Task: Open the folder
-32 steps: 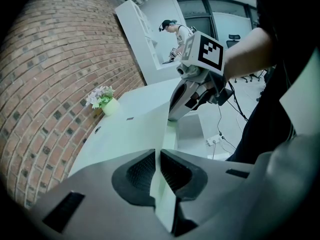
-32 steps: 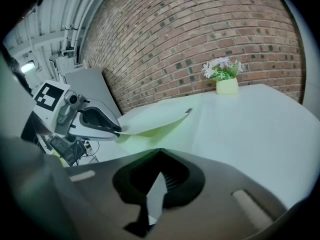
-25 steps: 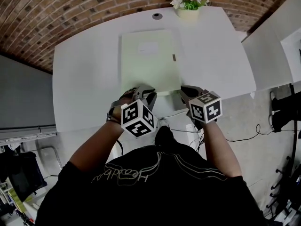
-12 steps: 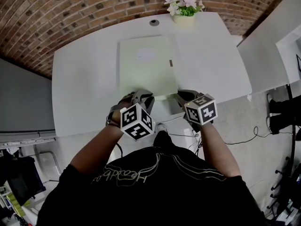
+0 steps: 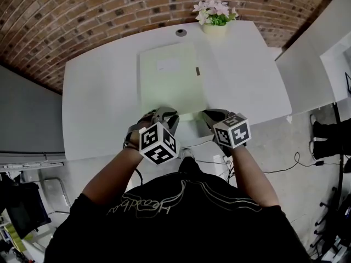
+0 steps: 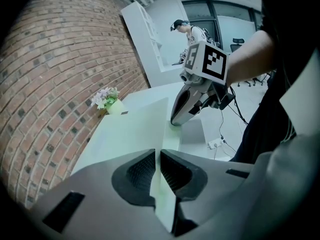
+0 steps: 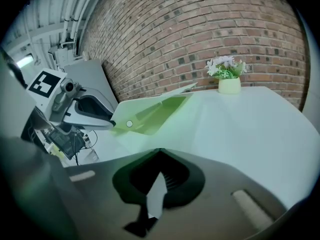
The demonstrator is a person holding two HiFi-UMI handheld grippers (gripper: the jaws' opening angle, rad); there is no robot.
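Head view shows the folder (image 5: 170, 81) flat on the table (image 5: 98, 108), its long axis pointing away towards the flower pot (image 5: 215, 27). The left gripper (image 5: 169, 115) pinches its near cover edge, and the right gripper (image 5: 208, 115) is clamped on its near right corner.

The person (image 5: 181, 234) wore a black short-sleeved top (image 5: 164, 204) with pale looping script. The grey left gripper (image 5: 166, 114) and right gripper (image 5: 208, 114) each carried 1 black-and-white marker cube (image 5: 159, 142).

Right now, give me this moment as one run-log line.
phase: opening folder | left gripper: shut on near edge of front cover, lifted | right gripper: shut on folder, near right corner | table: flower pot at far edge
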